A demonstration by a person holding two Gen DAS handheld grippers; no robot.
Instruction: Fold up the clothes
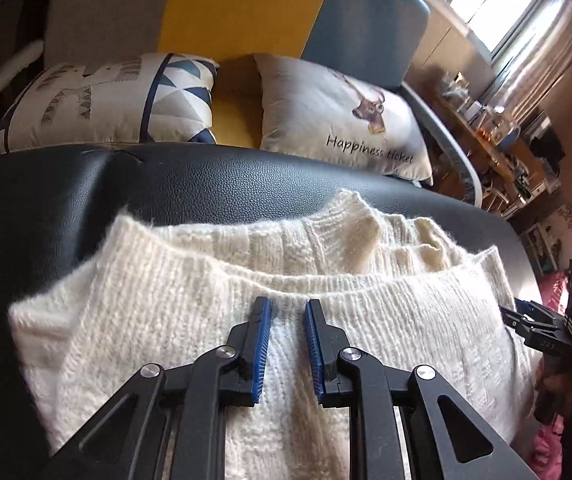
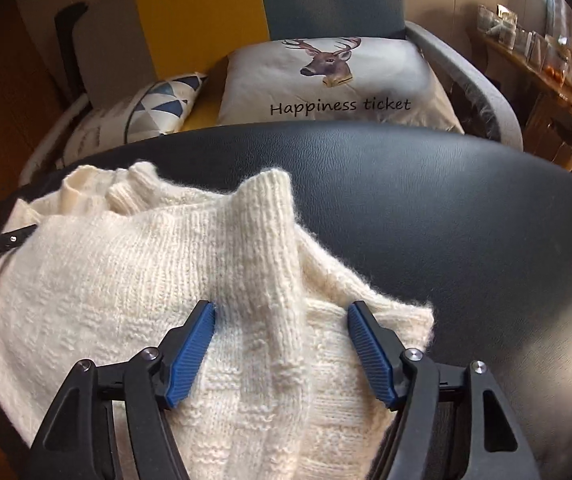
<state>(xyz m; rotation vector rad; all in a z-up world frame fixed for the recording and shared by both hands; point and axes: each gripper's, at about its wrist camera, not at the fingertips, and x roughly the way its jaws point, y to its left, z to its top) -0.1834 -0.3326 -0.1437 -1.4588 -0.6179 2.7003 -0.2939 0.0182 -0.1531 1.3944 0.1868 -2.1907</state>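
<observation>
I count one cream knit sweater [image 1: 213, 320], and it fills the lower middle of both wrist views, lying bunched on a black leather surface [image 1: 165, 184] that I take for a padded seat or bench. On the left, my left gripper [image 1: 288, 346] hovers over the folded-over body of the sweater with its blue pads only narrowly parted; I cannot tell whether any knit is pinched between them. Moving right, a ribbed sleeve [image 2: 265, 240] runs up the centre of the right wrist view, and my right gripper [image 2: 281, 350] straddles it with the jaws wide apart, gripping nothing. I judge the fold is midway: the body looks doubled over, but the sleeve and the ragged right corner are untidy. The next move calls for closing on the sleeve and laying it flat across the body without dragging the layers beneath. Behind, at the top of the frames, sit two cushions: a triangle-patterned cushion [image 2: 157, 104] and a deer cushion [image 2: 326, 80].
</observation>
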